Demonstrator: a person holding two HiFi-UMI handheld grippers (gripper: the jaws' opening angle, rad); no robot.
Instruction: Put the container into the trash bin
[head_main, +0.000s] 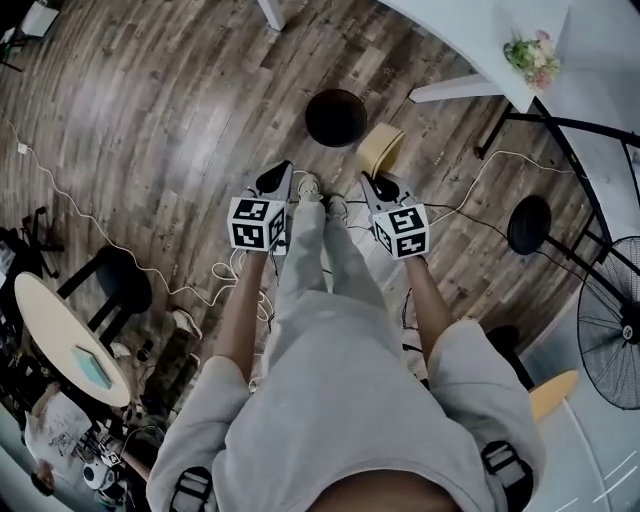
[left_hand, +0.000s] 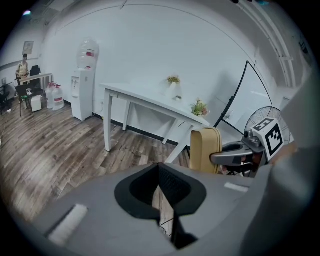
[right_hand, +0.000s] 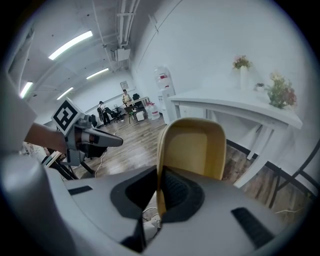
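Observation:
The container (head_main: 380, 150) is a tan, shallow, tray-like tub, and my right gripper (head_main: 372, 180) is shut on its rim, holding it on edge over the wood floor. In the right gripper view the container (right_hand: 192, 147) stands up from the right gripper (right_hand: 161, 172), its hollow side facing the camera. The left gripper view shows the container (left_hand: 205, 150) edge-on at the right. The trash bin (head_main: 335, 117), round, black and open-topped, stands on the floor just beyond and left of the container. My left gripper (head_main: 278, 175) hangs beside the right one, shut and with nothing in it.
A white table (head_main: 470, 40) with flowers (head_main: 532, 55) stands at the far right. A black stool (head_main: 528, 224) and a floor fan (head_main: 612, 320) are on the right. A round table (head_main: 60, 335) and a cable (head_main: 100, 235) lie to the left. The person's feet (head_main: 320, 195) are between the grippers.

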